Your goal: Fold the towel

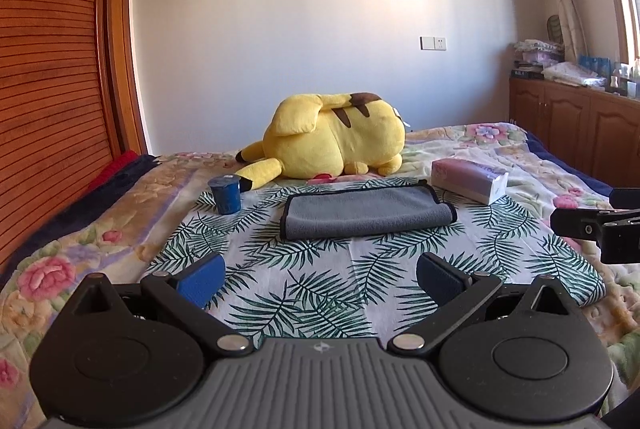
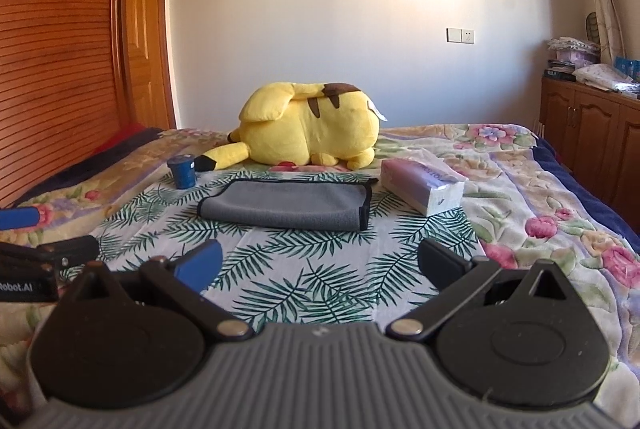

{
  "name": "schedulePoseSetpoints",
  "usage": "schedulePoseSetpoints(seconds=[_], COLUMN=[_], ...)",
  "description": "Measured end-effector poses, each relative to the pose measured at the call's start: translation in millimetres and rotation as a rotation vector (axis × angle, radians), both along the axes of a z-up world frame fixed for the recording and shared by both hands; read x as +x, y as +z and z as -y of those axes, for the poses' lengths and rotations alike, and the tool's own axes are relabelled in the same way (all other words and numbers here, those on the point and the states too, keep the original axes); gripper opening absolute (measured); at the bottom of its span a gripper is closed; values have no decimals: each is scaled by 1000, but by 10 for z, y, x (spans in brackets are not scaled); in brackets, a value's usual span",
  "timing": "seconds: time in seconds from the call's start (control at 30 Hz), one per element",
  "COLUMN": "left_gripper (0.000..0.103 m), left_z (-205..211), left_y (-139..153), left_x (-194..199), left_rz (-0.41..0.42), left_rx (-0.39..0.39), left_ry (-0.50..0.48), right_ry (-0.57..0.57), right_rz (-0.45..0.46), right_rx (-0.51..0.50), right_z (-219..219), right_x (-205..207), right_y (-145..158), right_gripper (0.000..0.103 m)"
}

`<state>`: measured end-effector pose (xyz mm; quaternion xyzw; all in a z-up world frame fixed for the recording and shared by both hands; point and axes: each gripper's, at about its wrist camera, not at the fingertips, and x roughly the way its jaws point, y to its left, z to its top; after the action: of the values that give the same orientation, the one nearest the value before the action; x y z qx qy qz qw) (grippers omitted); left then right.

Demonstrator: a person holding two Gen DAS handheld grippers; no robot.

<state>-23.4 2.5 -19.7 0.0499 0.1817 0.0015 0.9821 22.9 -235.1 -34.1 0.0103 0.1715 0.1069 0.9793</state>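
Note:
A grey towel (image 1: pixel 362 213) with a black hem lies folded over on a palm-leaf cloth (image 1: pixel 320 289) on the bed; it also shows in the right wrist view (image 2: pixel 288 207). My left gripper (image 1: pixel 320 275) is open and empty, held back from the towel's near edge. My right gripper (image 2: pixel 320 263) is open and empty too, also short of the towel. Part of the right gripper shows at the right edge of the left wrist view (image 1: pixel 600 227). Part of the left gripper shows at the left edge of the right wrist view (image 2: pixel 44 257).
A yellow plush toy (image 1: pixel 336 139) lies behind the towel. A blue cup (image 1: pixel 226 195) stands to the towel's left. A tissue pack (image 1: pixel 470 179) lies to its right. A wooden wardrobe (image 1: pixel 52 69) is at left, cabinets (image 1: pixel 576 121) at right.

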Motion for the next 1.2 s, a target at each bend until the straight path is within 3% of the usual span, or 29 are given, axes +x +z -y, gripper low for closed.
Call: schedulePoseSetpoints(seconds=[0.53, 1.2], left_gripper=[103, 103], left_z=[-30, -43], left_y=[48, 43], left_x=[-32, -32], left_rz=[50, 47], left_rx=[-6, -6], left_ry=[7, 8], right_ry=[-23, -31], right_rz=[68, 77], right_rx=[5, 9], right_z=[52, 79], right_x=[-73, -81], right_y=[52, 45], right_gripper=[103, 103])
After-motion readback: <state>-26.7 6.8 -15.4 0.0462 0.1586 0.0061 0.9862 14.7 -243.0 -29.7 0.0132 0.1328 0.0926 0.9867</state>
